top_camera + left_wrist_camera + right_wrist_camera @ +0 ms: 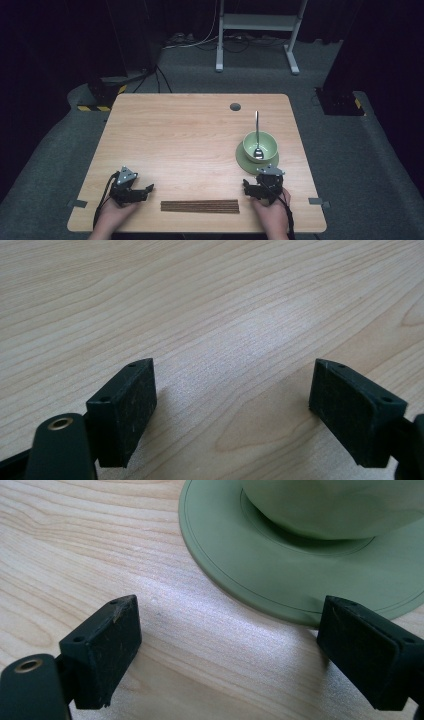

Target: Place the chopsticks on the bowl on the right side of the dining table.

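1 pale wood table point(190, 135) stands on grey carpet point(350, 165), dark surroundings.

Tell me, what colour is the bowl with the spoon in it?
Light green. The bowl sits on a darker green saucer; the high view shows it best.
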The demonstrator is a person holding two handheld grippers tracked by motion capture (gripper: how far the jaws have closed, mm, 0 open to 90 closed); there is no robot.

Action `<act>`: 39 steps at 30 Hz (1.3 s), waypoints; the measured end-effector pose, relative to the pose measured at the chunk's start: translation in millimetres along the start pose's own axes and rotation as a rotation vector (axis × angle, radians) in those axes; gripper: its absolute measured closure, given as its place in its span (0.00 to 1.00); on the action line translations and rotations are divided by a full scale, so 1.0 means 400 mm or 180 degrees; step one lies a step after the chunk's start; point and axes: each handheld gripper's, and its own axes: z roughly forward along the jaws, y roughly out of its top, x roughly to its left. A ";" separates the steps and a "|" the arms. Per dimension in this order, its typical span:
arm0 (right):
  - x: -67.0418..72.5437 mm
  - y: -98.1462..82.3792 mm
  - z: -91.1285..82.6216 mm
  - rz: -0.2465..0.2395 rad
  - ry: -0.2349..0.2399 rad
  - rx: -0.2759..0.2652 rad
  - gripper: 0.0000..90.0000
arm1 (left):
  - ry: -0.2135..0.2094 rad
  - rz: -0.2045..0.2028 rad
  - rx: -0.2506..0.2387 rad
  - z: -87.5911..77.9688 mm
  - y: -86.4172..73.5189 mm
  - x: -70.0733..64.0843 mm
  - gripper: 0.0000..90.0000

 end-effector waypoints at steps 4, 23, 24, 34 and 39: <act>0.000 0.000 0.000 -0.0001 0.0000 0.0000 0.12 | 0.0007 -0.0005 0.0003 0.001 0.000 -0.001 0.21; -0.021 0.005 -0.018 -0.0247 0.0291 -0.0062 0.08 | 0.0078 -0.0050 0.0076 0.014 0.010 -0.009 0.09; -0.021 0.005 -0.020 -0.0258 0.0312 -0.0082 0.08 | 0.0093 -0.0062 0.0088 0.017 0.012 -0.009 0.07; 0.022 0.025 -0.018 -0.0566 0.0440 -0.0195 0.07 | 0.0161 -0.0138 0.0137 0.023 0.016 -0.010 0.00; 0.057 0.031 -0.014 -0.0709 0.0503 -0.0207 0.07 | 0.0155 -0.0154 0.0110 0.020 0.014 -0.010 0.03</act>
